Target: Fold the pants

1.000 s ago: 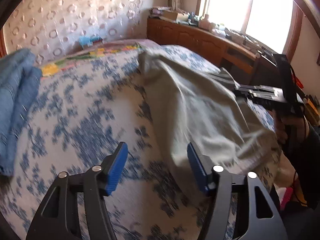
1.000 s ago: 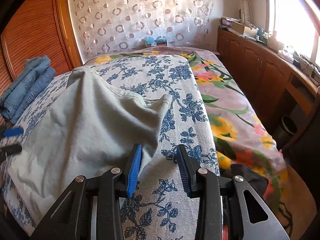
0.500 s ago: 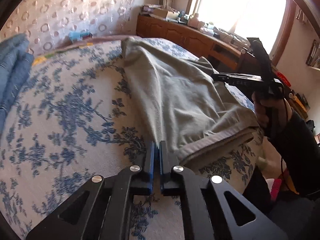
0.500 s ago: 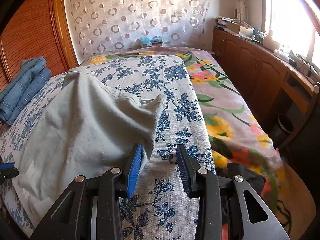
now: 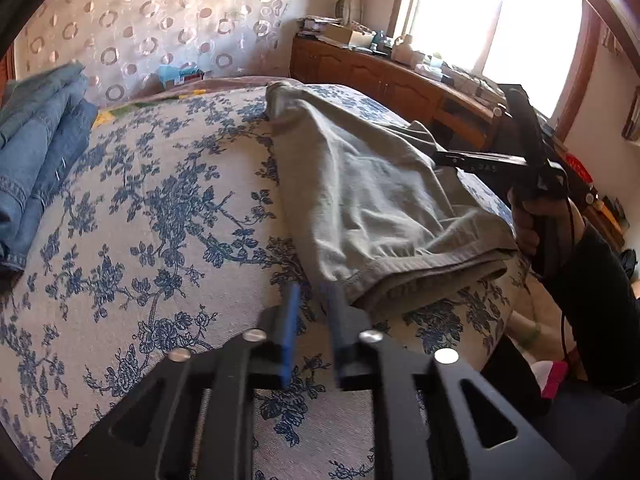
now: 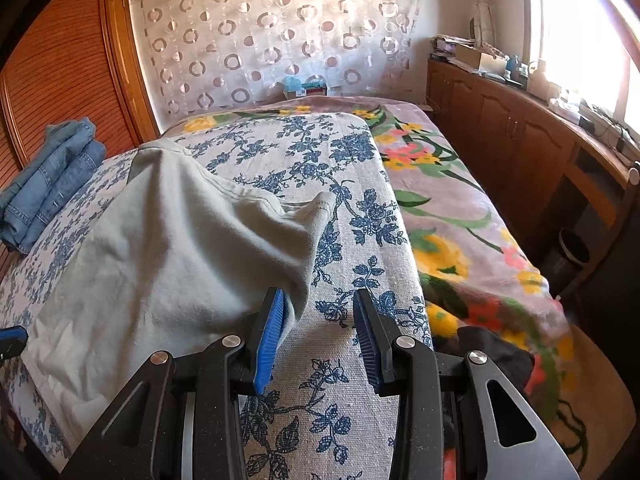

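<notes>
Grey-green pants (image 5: 372, 200) lie lengthwise on the blue-flowered bedspread (image 5: 160, 208), folded in half, with the waistband at the near edge. My left gripper (image 5: 314, 312) is open a little and blurred, just left of the waistband corner, holding nothing. The pants also show in the right wrist view (image 6: 172, 248). My right gripper (image 6: 318, 320) is open and empty at the pants' right edge, its left finger touching the cloth. The right gripper also shows in the left wrist view (image 5: 444, 156), above the pants.
Folded blue jeans (image 5: 36, 152) lie at the bed's left side, and show in the right wrist view (image 6: 52, 176). A floral blanket (image 6: 460, 216) covers the right of the bed. A wooden cabinet (image 6: 532, 148) runs under the window. A wooden wardrobe (image 6: 60, 72) stands left.
My left gripper, open a second ago, shut near the waistband corner and has now opened a little. The right gripper stays open and barely moved.
</notes>
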Available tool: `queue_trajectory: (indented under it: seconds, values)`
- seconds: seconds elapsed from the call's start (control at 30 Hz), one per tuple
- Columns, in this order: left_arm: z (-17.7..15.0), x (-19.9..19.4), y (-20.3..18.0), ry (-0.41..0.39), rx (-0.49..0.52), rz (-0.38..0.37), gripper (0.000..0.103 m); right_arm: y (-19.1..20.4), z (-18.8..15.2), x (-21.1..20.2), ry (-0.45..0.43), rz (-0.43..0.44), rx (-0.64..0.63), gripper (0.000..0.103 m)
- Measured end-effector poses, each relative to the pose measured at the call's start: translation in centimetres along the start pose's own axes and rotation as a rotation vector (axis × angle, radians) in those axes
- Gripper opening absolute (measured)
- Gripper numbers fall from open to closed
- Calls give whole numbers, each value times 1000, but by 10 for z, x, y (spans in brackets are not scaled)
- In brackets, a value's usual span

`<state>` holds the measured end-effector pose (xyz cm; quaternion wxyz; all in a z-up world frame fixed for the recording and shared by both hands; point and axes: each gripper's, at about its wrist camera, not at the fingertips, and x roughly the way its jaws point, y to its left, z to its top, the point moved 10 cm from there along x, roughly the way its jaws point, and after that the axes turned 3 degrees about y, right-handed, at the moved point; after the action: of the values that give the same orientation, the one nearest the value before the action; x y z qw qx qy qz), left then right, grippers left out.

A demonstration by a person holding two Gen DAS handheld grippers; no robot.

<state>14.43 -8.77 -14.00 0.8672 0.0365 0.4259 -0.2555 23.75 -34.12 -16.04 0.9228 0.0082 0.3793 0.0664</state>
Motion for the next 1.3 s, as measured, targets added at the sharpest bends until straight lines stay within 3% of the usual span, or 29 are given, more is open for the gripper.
queue_trajectory:
  seconds: [0.07, 0.1, 0.3, 0.43, 0.53, 0.63, 0.97, 1.3]
  values:
    - [-1, -1, -5, -3, 19, -10, 40, 0, 0, 0, -1, -1, -1, 37]
    - [-2, -1, -7, 1, 21, -20, 43, 0, 1, 0, -1, -1, 1, 37]
    - [-7, 5, -5, 1, 24, -9, 44, -2, 1, 0, -6, -9, 2, 37]
    - [-1, 10, -6, -8, 33, -19, 28, 2, 0, -10, -20, -34, -16, 37]
    - [4, 9, -9, -27, 40, -15, 13, 20, -12, -29, -18, 14, -37, 37]
    - [4, 8, -10, -38, 36, -6, 7, 41, -36, -51, 0, 33, -101, 40]
    - [-5, -8, -17, -65, 50, 22, 6, 69, -79, -103, 10, 75, -118, 44]
    - [-9, -3, -13, -50, 42, 53, 6, 91, -87, -95, 42, 75, -171, 44]
